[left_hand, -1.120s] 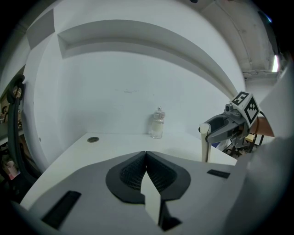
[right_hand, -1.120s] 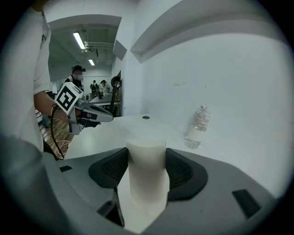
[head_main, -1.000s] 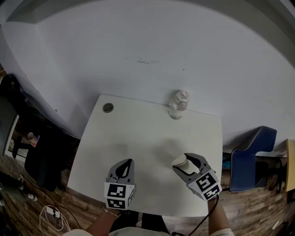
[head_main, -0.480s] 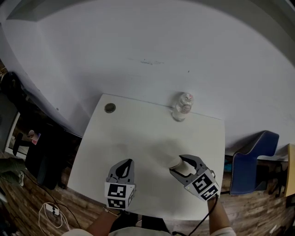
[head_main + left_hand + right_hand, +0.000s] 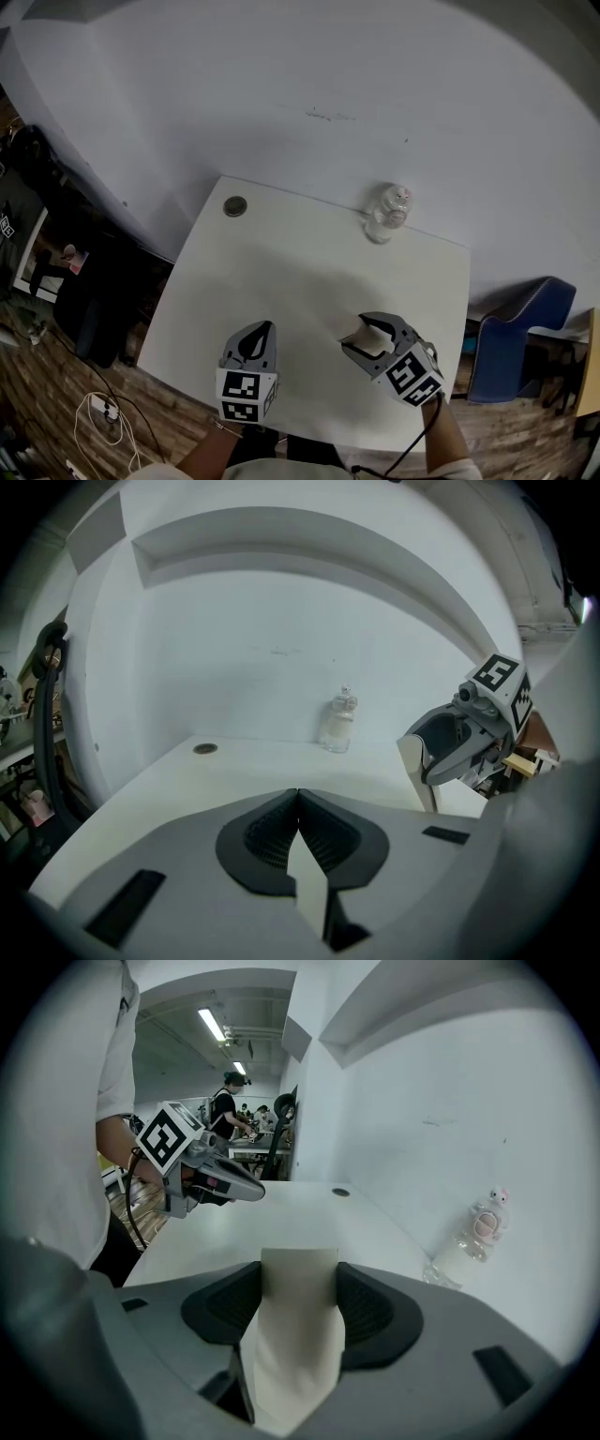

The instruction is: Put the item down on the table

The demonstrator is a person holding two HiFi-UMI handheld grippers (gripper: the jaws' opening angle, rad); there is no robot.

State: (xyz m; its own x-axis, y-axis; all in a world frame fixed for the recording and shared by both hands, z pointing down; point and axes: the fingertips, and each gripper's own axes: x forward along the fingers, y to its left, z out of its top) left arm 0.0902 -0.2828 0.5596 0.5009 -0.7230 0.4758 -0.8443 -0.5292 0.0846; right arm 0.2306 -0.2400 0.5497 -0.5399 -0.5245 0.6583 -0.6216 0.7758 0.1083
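Observation:
A cream-coloured item [image 5: 295,1335] is clamped between the jaws of my right gripper [image 5: 298,1274], which is shut on it. In the head view that gripper [image 5: 361,336] is over the near right part of the white table [image 5: 281,272], with the item [image 5: 368,339] showing at its tip. From the left gripper view the item [image 5: 415,766] hangs down from the right gripper [image 5: 455,742]; whether it touches the table is unclear. My left gripper [image 5: 260,330] hovers over the near left part, jaws shut with nothing between them [image 5: 298,794].
A clear plastic bottle [image 5: 387,214] stands at the table's far right edge against the white wall. A small dark round disc [image 5: 234,206] lies at the far left corner. A blue chair [image 5: 525,323] is right of the table; cables and dark gear lie on the floor left.
My right gripper has drifted a little left toward the table's middle with the item still in it. The head view has shifted. The left gripper has barely moved.

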